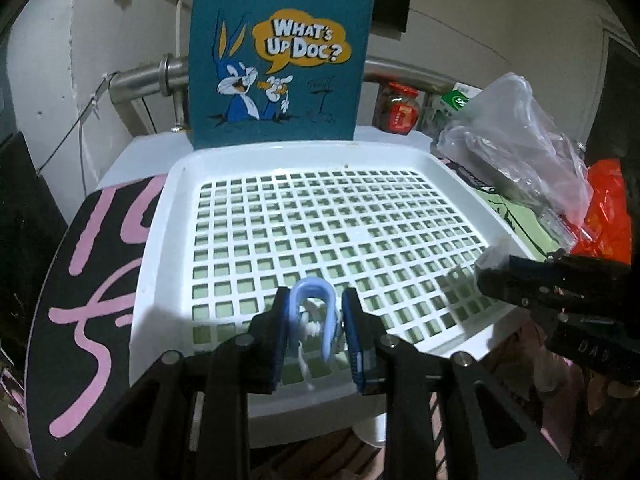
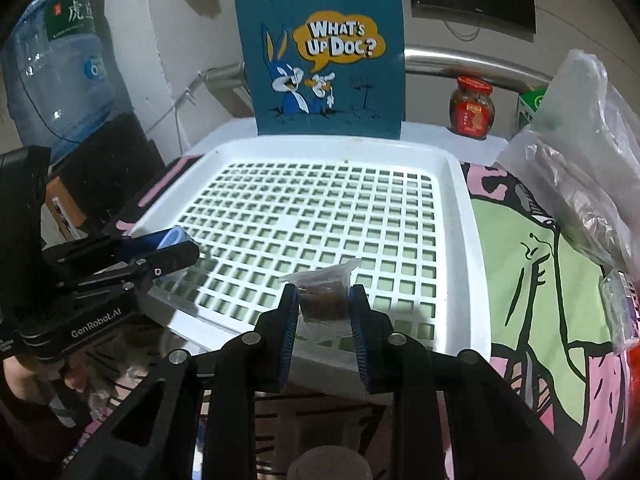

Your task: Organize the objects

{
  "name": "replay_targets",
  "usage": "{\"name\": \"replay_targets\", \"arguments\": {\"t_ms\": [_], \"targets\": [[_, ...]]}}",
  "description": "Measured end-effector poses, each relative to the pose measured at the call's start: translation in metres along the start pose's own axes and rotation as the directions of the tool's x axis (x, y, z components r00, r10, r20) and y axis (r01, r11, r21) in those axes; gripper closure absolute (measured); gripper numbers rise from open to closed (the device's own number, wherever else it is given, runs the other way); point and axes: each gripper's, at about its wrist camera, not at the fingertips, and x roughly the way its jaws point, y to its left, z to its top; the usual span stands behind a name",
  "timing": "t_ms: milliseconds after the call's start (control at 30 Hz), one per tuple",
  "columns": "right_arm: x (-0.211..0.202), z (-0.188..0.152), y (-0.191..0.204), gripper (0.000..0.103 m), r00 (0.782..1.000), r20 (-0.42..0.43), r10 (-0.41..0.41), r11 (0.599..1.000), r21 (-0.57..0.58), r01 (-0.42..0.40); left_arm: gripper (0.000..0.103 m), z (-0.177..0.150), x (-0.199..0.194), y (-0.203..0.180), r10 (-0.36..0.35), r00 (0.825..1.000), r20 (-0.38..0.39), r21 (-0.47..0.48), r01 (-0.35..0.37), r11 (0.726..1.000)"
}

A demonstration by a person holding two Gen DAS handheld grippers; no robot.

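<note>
Both claws hang over the near edge of the white grid tray (image 1: pixel 168 240), each already loaded, so the coming move turns on what lies straight below and ahead of each load: bare lattice floor.

The left claw (image 1: pixel 316 328) is closed narrow on a pale blue U-shaped clip (image 1: pixel 310 312) with a white part inside it. The clip stands upright between the pads, its bend pointing away toward the teal "What's Up Doc?" bag (image 1: pixel 280 60), its long axis running along the fingers. It sits over the tray's near-left rows, just inside the rim.

The right claw (image 2: pixel 324 312) grips a small brown snack in clear wrap (image 2: pixel 324 292), the wrap's flap sticking up and forward. It hovers over the near-right rows; whether the snack touches the grid I cannot tell.

Judging by this, each load needs only a short drop onto the tray. The two claws are near each other, left beside right, so setting the items well apart along the near rows would keep them from crowding.
</note>
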Motion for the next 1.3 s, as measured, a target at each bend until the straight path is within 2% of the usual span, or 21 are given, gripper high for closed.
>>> {"name": "replay_targets", "arguments": {"t_ms": [167,200,233,267,300,333,400,500,567,633,933,1100,1300], "targets": [[0.010,-0.003,-0.001,0.078,0.999,-0.044,0.000,1.000,0.000,0.000,0.075,0.001,0.000,0.006,-0.023,0.999,-0.024,-0.048,0.022,0.999],[0.011,-0.003,-0.001,0.076,0.999,-0.051,0.005,1.000,0.001,-0.005,0.063,0.002,-0.001,0.005,-0.022,1.000,-0.022,-0.050,0.021,0.999],[0.011,-0.004,-0.001,0.075,0.999,-0.049,0.008,1.000,0.008,-0.007,0.045,0.002,-0.002,0.006,-0.023,1.000,-0.016,-0.051,0.022,0.998],[0.011,-0.004,-0.001,0.072,0.999,-0.045,0.012,1.000,0.011,-0.011,0.039,0.002,-0.003,0.005,-0.026,1.000,-0.012,-0.052,0.025,0.998],[0.009,-0.004,-0.001,0.063,0.999,-0.037,0.013,1.000,0.016,-0.013,0.035,0.002,-0.005,0.005,-0.036,0.999,-0.004,-0.053,0.036,0.998],[0.006,-0.003,0.000,0.053,1.000,-0.023,0.009,1.000,0.021,-0.008,0.035,0.001,-0.007,0.005,-0.044,0.999,0.004,-0.050,0.044,0.998],[0.000,-0.003,0.000,0.049,1.000,-0.003,0.000,1.000,0.021,0.000,0.035,0.002,-0.011,0.004,-0.045,0.999,0.013,-0.043,0.046,0.998],[-0.017,-0.002,0.002,0.047,0.999,0.043,0.005,1.000,0.027,-0.007,0.035,0.004,-0.024,0.002,-0.052,0.998,0.044,-0.034,0.053,0.998],[-0.028,-0.001,0.003,0.041,0.997,0.076,0.001,1.000,0.026,-0.002,0.035,0.005,-0.032,0.000,-0.057,0.996,0.064,-0.025,0.058,0.998],[-0.042,-0.003,0.006,0.030,0.993,0.116,-0.009,1.000,0.023,0.007,0.035,0.007,-0.043,-0.002,-0.057,0.994,0.095,-0.010,0.058,0.998],[-0.089,-0.005,0.023,0.026,0.971,0.241,-0.005,1.000,-0.001,0.005,0.035,0.007,-0.089,-0.011,-0.077,0.974,0.213,0.030,0.072,0.997],[-0.123,-0.010,0.036,0.020,0.945,0.326,0.015,1.000,-0.023,-0.008,0.035,0.001,-0.120,-0.016,-0.079,0.952,0.296,0.066,0.063,0.996],[-0.156,-0.021,0.050,0.018,0.917,0.398,0.016,0.999,-0.051,0.005,0.035,-0.011,-0.150,-0.020,-0.096,0.933,0.347,0.095,0.067,0.993]]}}
